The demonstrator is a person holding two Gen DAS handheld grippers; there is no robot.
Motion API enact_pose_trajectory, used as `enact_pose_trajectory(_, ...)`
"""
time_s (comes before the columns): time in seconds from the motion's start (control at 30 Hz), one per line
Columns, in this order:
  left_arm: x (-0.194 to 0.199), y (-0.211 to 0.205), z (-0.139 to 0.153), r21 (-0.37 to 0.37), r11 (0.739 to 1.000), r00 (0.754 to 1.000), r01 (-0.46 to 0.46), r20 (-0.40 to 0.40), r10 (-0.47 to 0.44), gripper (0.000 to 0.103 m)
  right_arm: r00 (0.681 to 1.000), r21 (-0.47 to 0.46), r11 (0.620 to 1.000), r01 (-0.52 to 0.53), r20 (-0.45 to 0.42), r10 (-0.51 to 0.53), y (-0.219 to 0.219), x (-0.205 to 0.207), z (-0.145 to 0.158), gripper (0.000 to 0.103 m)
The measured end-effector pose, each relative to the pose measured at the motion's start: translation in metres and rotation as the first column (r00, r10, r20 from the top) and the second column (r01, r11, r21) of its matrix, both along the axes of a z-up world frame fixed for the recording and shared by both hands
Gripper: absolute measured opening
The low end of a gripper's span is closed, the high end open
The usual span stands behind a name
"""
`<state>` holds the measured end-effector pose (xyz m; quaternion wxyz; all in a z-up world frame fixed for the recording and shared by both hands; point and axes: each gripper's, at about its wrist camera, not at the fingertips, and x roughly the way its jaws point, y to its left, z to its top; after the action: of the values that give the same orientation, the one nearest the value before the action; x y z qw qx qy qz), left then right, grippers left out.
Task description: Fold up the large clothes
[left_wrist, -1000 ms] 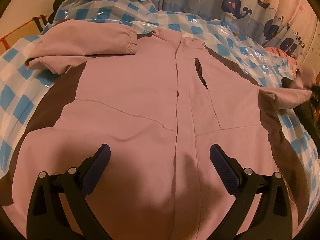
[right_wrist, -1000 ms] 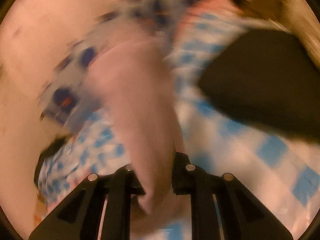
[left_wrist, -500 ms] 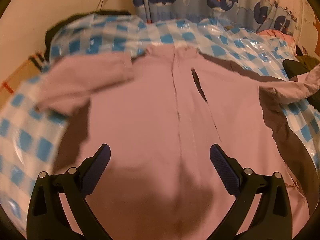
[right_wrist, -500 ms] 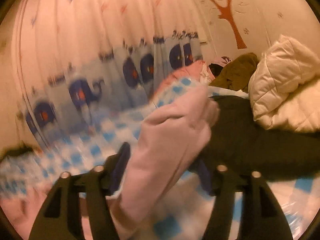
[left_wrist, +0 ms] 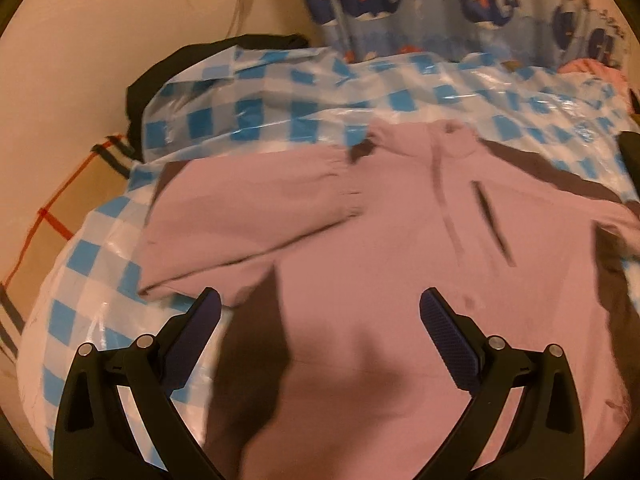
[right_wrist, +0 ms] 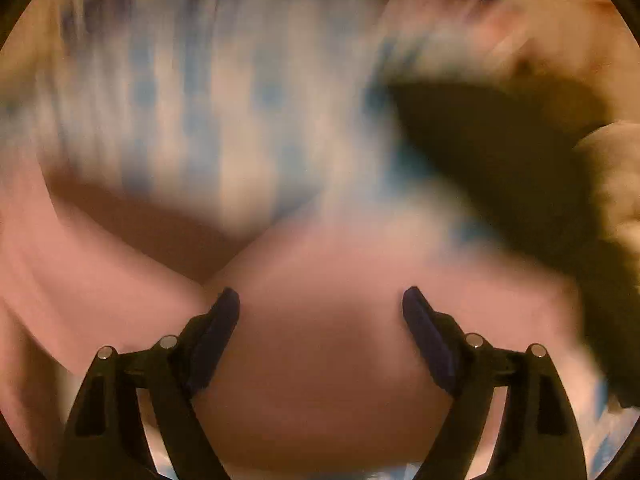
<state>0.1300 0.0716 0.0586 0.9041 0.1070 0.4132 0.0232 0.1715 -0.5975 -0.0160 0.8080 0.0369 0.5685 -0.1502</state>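
A large pink jacket with dark side panels lies front up on a blue-and-white checked plastic sheet. Its left sleeve is folded across the chest. My left gripper is open and empty, hovering above the jacket's lower left part. In the blurred right wrist view, my right gripper is open over pink fabric of the jacket; nothing is pinched between the pads.
A whale-print curtain hangs behind the bed. A dark garment lies at the far left edge, and another dark garment lies to the right of the jacket. A cream wall stands to the left.
My right gripper has opened and let go of the pink sleeve, then swung down over the jacket. My left gripper has shifted left and stays open.
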Motion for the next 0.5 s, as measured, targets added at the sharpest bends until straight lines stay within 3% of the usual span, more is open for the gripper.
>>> enact_pose_trajectory(0.07, 0.009, 0.013, -0.001, 0.050, 0.999, 1.000, -0.016, 0.022, 0.015, 0.096, 0.997, 0.010, 1.000, 0.026, 0.073, -0.027, -0.003, -0.010, -0.002, 0.083)
enact_pose_trajectory(0.1, 0.015, 0.018, -0.003, 0.093, 0.995, 0.999, -0.021, 0.034, 0.018, 0.096, 0.992, 0.039, 0.997, 0.068, 0.107, -0.072, -0.009, -0.014, 0.006, 0.083)
enact_pose_trajectory(0.17, 0.031, 0.020, -0.009, 0.179, 0.984, 0.999, -0.007, 0.048, -0.001, 0.096, 0.975, 0.010, 0.996, 0.090, 0.204, -0.090, -0.003, -0.026, 0.028, 0.083)
enact_pose_trajectory(0.23, 0.049, 0.013, -0.023, 0.286, 0.958, 0.997, 0.015, 0.064, -0.035, 0.096, 0.949, 0.017, 0.999, 0.051, 0.310, -0.054, 0.015, -0.037, 0.049, 0.095)
enact_pose_trajectory(0.33, 0.077, -0.016, -0.054, 0.519, 0.852, 0.989, 0.063, 0.081, -0.122, 0.096, 0.902, 0.043, 0.999, -0.024, 0.432, 0.003, 0.051, -0.051, 0.060, 0.096)
enact_pose_trajectory(0.4, 0.094, -0.037, -0.077, 0.665, 0.740, 0.975, 0.098, 0.084, -0.204, 0.096, 0.890, 0.056, 0.997, -0.052, 0.456, 0.021, 0.066, -0.051, 0.042, 0.096)
enact_pose_trajectory(0.5, 0.114, -0.049, -0.098, 0.710, 0.684, 0.965, 0.171, 0.018, -0.260, 0.096, 0.928, 0.069, 0.996, -0.064, 0.370, 0.034, 0.073, -0.041, -0.002, 0.096)
